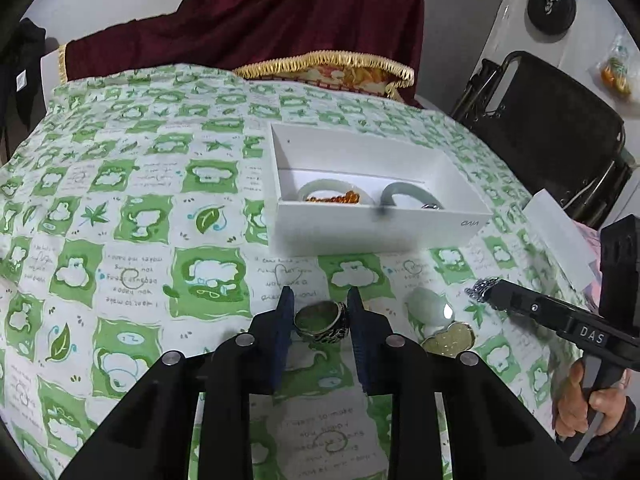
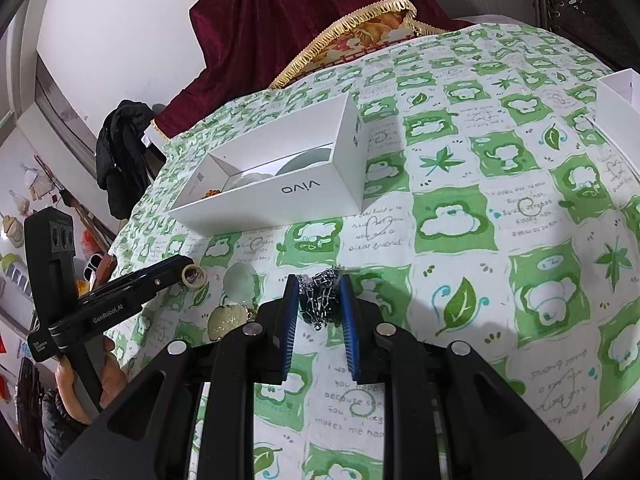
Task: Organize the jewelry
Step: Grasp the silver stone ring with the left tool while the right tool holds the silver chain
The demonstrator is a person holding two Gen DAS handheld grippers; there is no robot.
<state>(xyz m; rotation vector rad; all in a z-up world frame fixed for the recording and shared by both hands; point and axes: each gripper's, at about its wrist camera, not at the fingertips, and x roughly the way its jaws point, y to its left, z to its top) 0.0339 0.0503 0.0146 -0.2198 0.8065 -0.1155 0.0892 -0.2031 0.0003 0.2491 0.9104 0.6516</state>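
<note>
Left tool (image 1: 320,300) is clamped on the ring (image 1: 322,322), pads on either side of the band; the ring sits low at the cloth, and I cannot tell whether it has lifted. Gripping across the band probably keeps it from rolling out. Right tool (image 2: 319,292) is closed on the chain (image 2: 320,300), bunched into a clump between the pads with loops hanging below, so it should come away in one piece rather than trail. Between the two tools, loose on the surface (image 1: 132,184): a pale green stone (image 1: 430,306) and, touching it on the near side, a yellow heart pendant (image 1: 448,340); both not yet sorted. Farther off, the open white box (image 1: 360,232) holds two jade bangles (image 1: 408,196) and an amber bead string (image 1: 336,199) lying across the left one. My judgement: the box is the collecting point, so ring and chain go there next. Beyond it, a red drape (image 1: 280,12).
</note>
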